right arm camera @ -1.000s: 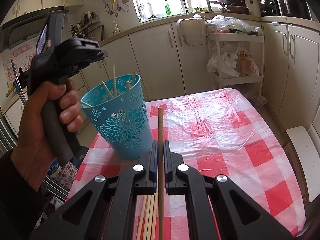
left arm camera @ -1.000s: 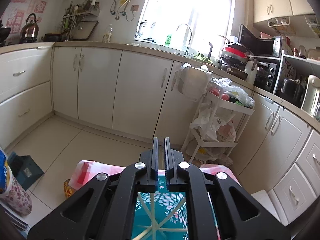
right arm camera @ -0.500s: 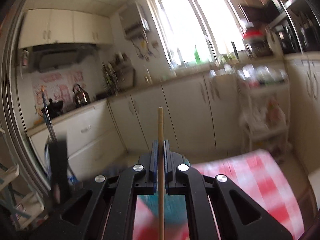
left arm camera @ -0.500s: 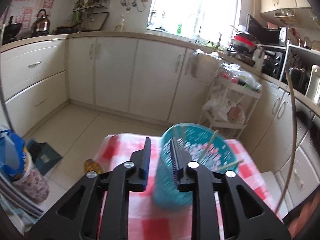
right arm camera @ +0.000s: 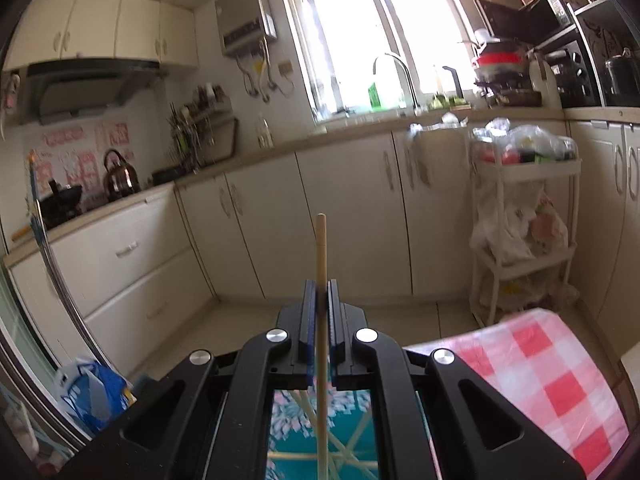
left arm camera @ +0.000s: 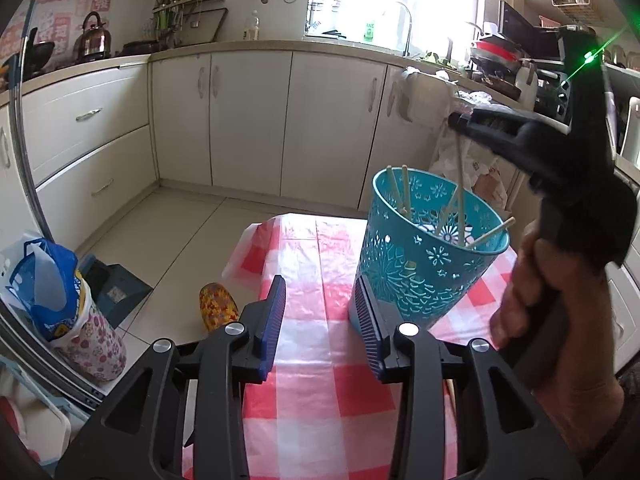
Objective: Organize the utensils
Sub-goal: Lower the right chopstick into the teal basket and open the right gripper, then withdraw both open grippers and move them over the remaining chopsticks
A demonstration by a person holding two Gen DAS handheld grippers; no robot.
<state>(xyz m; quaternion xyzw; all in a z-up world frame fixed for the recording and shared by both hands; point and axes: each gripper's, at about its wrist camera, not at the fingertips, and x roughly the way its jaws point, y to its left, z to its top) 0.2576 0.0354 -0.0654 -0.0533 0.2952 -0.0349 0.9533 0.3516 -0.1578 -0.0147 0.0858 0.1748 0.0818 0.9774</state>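
Teal plastic, cut through with flower shapes: that is the cup (left arm camera: pixel 424 256) you are working around, and it stands upright on the red-and-white checked tablecloth (left arm camera: pixel 320 360), near the cloth's far edge. Several wooden chopsticks (left arm camera: pixel 460 208) lean inside it, their tips sticking out above the rim.

Your left gripper (left arm camera: pixel 320 320) sits low over the cloth, just left of the cup. Its jaws have just been opening and now stand partly apart, with only bare cloth between them. The right-hand blue pad (left arm camera: pixel 370 332) lies against or just beside the cup's lower wall; whether it touches, you cannot tell from this angle. The left-hand pad is clear of the cup.

Your right hand (left arm camera: pixel 560 360) grips the handle of the right gripper (right arm camera: pixel 319 300), which reaches above the cup from the right. Its jaws are closed tight on a single chopstick (right arm camera: pixel 321 252), pinched between the pads. In the right wrist view the stick's tip rises past the fingertips, and its lower length runs down over the mouth of the cup, whose teal inside and loose sticks show below the gripper's frame.

Beyond the cup, on the floor to the left of the table, lies a yellow-and-red patterned object (left arm camera: pixel 216 308), and further left stands a floral container with a blue bag (left arm camera: pixel 60 300).
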